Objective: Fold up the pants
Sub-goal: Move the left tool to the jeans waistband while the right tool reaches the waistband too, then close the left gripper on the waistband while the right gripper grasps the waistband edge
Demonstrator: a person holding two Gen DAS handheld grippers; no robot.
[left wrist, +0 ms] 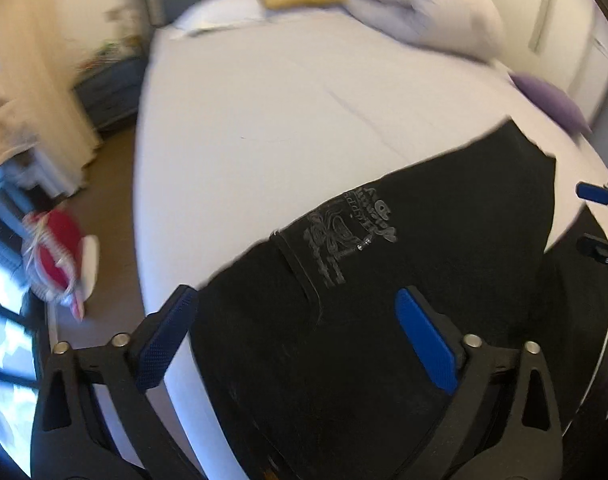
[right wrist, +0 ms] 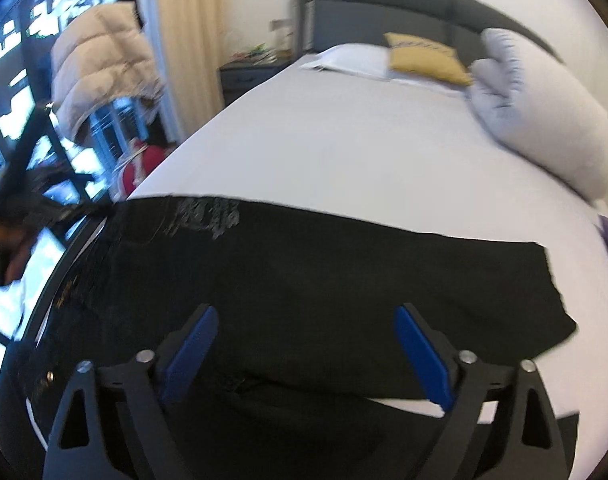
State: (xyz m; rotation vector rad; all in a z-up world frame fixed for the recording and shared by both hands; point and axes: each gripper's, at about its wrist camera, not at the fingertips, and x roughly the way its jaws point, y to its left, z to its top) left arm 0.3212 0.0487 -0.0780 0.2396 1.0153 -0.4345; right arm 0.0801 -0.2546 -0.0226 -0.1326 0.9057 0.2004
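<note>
Black pants [left wrist: 384,280] with a grey printed logo [left wrist: 344,236] lie across the near edge of a white bed [left wrist: 263,120]. In the right wrist view the pants [right wrist: 324,280] stretch across the bed, logo at the upper left. My left gripper [left wrist: 299,328] is open and empty, hovering just above the pants near the bed's left corner. My right gripper [right wrist: 308,344] is open and empty above the pants' near edge. The right gripper's blue fingertips [left wrist: 592,192] show at the right edge of the left wrist view.
A rolled white duvet [right wrist: 544,108], a yellow cushion [right wrist: 424,58] and a white pillow [right wrist: 352,58] lie at the bed's head. A purple item [left wrist: 552,100] sits at the right edge. A dark nightstand [right wrist: 247,76], beige curtain and red object [left wrist: 55,252] stand left of the bed.
</note>
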